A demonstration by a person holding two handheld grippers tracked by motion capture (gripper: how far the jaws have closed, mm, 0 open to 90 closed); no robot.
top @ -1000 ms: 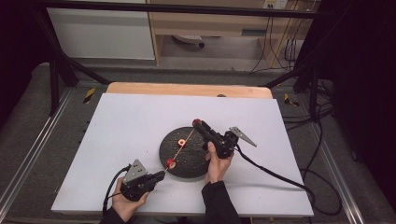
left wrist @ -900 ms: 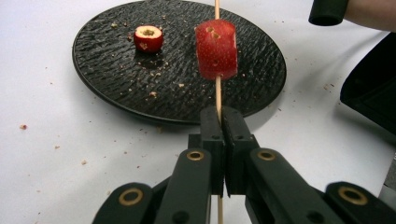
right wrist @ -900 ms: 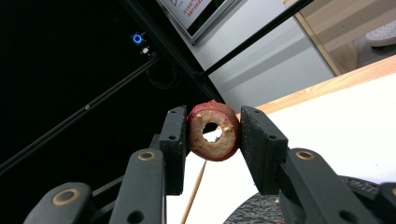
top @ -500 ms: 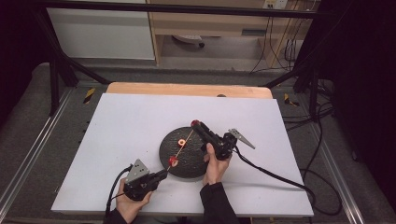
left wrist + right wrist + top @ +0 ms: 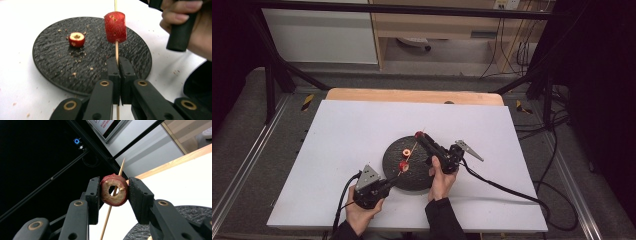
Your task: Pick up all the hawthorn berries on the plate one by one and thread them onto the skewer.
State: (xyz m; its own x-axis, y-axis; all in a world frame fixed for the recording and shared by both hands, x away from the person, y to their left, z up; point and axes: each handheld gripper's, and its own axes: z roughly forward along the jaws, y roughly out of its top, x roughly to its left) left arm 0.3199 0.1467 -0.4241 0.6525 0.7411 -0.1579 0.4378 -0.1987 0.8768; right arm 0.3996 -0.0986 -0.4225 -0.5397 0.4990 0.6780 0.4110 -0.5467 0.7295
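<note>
fruit threading is under way: the left gripper (image 5: 117,62), jaws clamped tight on the skewer (image 5: 116,51), has edged toward the black plate (image 5: 393,176), while the right gripper (image 5: 113,188) pinches a cored hawthorn (image 5: 114,190) at the skewer's tip, ready to slide on.

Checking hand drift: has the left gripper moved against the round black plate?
Yes. The left gripper has moved right, closer to the round black plate's near-left rim.

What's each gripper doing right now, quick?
Left gripper: shut on the skewer.
Right gripper: shut on a cored red fruit.
</note>
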